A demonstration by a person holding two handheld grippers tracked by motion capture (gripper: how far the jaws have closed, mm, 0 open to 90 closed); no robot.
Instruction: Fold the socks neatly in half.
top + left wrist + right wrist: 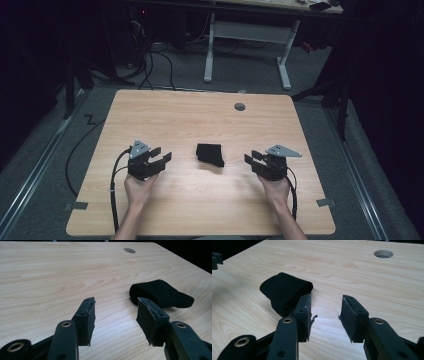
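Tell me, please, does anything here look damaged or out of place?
Mostly wear. The pads of the right gripper are frayed, with a shred hanging off one edge. The left gripper has ragged pad edges too. The black folded cloth lies a bit askew on the table, untouched.

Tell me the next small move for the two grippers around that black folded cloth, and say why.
Probably bring both inward to the black folded cloth. It lies flat on the table between them, untouched. The left gripper and right gripper both stand open with nothing between their jaws, each pointing toward the cloth with bare wood between.
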